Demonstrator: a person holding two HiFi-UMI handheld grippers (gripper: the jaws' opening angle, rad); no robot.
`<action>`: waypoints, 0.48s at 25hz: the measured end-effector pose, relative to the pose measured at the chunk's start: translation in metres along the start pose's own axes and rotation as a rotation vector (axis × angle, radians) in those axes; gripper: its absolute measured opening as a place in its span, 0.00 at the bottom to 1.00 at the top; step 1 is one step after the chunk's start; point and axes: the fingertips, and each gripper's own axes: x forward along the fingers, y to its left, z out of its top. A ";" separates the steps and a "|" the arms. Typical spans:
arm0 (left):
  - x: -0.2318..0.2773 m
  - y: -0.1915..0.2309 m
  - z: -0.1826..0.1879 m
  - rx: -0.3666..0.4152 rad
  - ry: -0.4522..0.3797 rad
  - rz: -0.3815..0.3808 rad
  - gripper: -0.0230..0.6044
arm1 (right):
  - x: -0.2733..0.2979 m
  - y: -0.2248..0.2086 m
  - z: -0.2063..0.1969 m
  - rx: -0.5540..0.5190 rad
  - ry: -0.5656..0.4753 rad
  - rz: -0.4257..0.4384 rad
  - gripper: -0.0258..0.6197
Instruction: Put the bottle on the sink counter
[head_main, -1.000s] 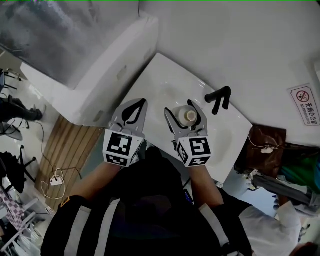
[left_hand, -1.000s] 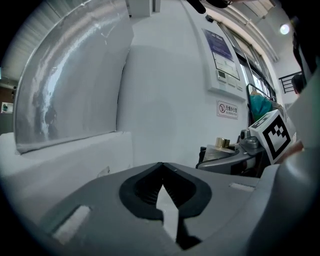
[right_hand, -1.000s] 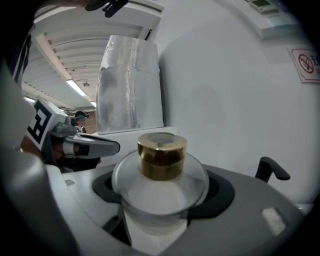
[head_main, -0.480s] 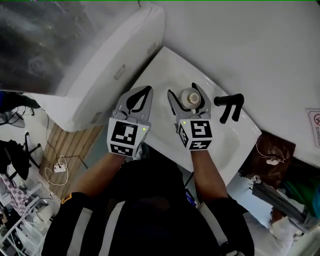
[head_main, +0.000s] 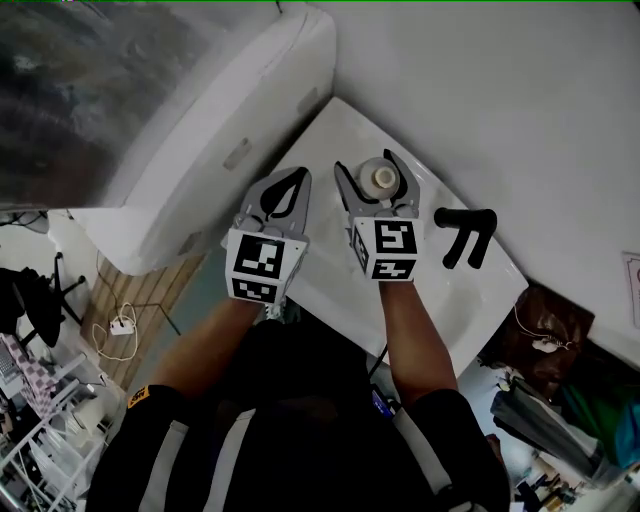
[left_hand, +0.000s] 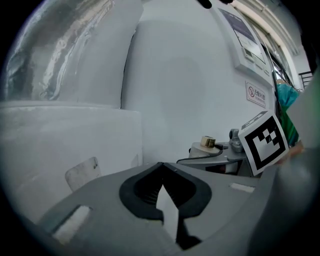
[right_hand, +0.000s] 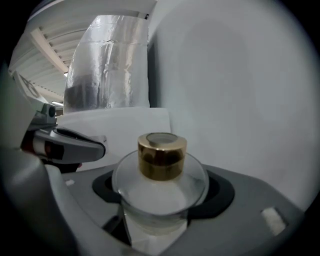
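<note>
Showing two grippers over a white surface (head_main: 330, 270): right gripper (head_main: 365, 163) fingers (right_hand: 250, 200) clamp one gold-capped bottle (head_main: 381, 178) near the far edge; left gripper (head_main: 299, 173) fingers (left_hand: 100, 200) pressed together, empty.

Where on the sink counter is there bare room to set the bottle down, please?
The sink counter corner ahead of the right tongs, bordered by the wall, is bare. Right of the bottle, the black faucet crowds things.

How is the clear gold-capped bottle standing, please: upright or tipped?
Upright: the clear gold-capped bottle stands cap-up, clamped in the right gripper.
</note>
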 end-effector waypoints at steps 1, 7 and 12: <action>0.003 0.001 -0.002 -0.004 0.004 0.004 0.03 | 0.005 -0.001 -0.001 -0.003 0.002 0.002 0.57; 0.021 0.010 -0.014 -0.041 0.034 0.028 0.03 | 0.032 -0.003 -0.008 -0.021 0.010 0.011 0.57; 0.032 0.015 -0.026 -0.049 0.064 0.051 0.03 | 0.049 -0.004 -0.014 -0.023 0.028 0.022 0.57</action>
